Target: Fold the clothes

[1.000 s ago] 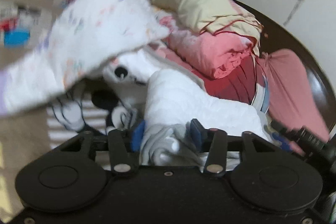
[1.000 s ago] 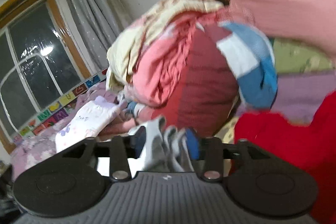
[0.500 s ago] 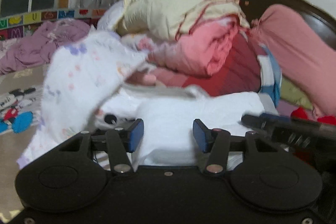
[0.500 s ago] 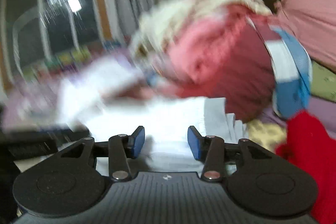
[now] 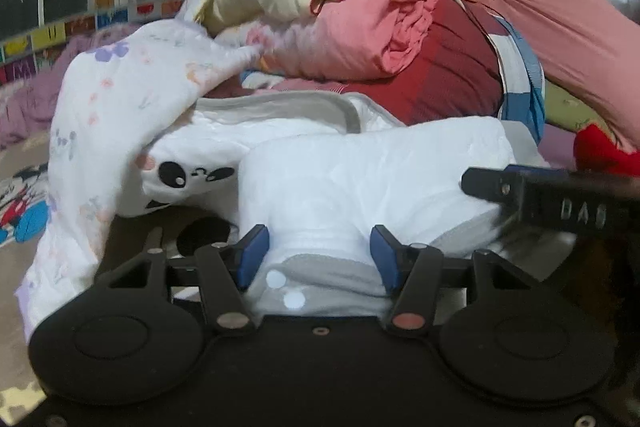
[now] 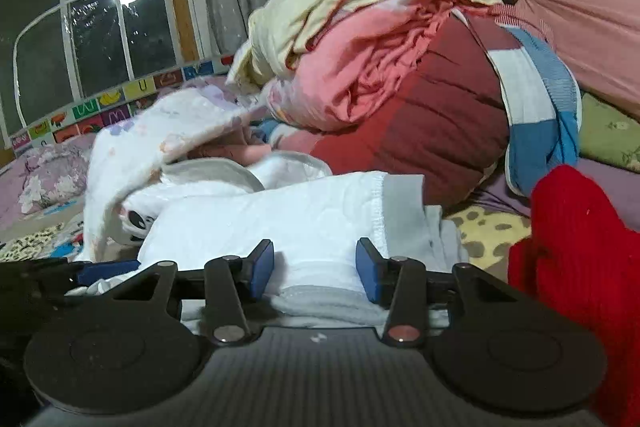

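Note:
A white padded garment with grey trim and a panda face lies folded on the bed. In the left wrist view my left gripper is open, and the garment's grey edge lies loose between its blue pads. My right gripper is open too, its pads standing either side of the same white garment near a grey cuff. The right gripper's finger shows at the right of the left wrist view, resting at the garment's end. A white floral cloth drapes over the garment's left part.
A tall pile of rolled quilts, cream, pink and dark red, rises just behind the garment. A pink bolster leans on the dark headboard. A red knit garment lies at the right. A window and curtains stand at the back left.
Both grippers were shut on bunched grey-white cloth a second ago; they have opened and the garment now lies flat on the bed. The floral cloth has settled over its left side.

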Available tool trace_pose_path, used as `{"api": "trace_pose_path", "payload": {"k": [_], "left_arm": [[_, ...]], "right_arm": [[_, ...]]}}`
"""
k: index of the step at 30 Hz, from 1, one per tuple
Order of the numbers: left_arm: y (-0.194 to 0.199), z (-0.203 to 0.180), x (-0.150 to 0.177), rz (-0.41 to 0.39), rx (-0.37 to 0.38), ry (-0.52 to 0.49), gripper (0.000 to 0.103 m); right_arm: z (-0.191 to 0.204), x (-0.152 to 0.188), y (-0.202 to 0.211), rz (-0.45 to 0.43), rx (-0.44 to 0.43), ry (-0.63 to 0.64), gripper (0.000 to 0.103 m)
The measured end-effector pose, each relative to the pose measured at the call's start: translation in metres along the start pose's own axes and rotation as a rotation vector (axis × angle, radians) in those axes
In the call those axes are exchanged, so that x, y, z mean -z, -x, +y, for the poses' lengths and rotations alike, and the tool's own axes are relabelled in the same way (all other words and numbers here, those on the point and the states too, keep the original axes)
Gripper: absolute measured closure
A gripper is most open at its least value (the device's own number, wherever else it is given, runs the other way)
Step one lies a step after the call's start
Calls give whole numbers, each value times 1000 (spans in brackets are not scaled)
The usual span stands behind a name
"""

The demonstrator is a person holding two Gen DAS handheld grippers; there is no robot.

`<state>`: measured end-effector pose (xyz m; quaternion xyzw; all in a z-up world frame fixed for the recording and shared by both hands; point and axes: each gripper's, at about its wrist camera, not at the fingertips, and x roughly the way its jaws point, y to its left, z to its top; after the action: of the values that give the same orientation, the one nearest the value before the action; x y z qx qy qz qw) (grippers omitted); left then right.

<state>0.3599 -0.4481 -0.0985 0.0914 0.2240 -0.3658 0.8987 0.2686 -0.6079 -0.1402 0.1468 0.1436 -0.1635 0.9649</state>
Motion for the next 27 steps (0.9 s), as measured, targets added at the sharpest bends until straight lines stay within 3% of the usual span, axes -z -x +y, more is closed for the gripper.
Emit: {"api": "trace_pose_path", "payload": {"k": [2,4,5,15,20,27], "left_arm": [[15,8,-6,6,3,47,46],[32,18,-7,12,-1,117,37],[41,23,-7,10,-1,152,36],[152,62,26,15,-58,386,18],[207,75,47,58,-157,402,10],[295,102,72,65,-332,437,1]], "right_arm": [[-3,-3,9,-22,-26,-47,57],[-6,-7,18,-45,-57,-112,54],[-6,-9,25,-58,-64,-137,48],[53,-4,74,53,-251,-188,9],[85,-3,103,107,-336,-210,0],[167,4,161,245,-392,-57,0]]}}
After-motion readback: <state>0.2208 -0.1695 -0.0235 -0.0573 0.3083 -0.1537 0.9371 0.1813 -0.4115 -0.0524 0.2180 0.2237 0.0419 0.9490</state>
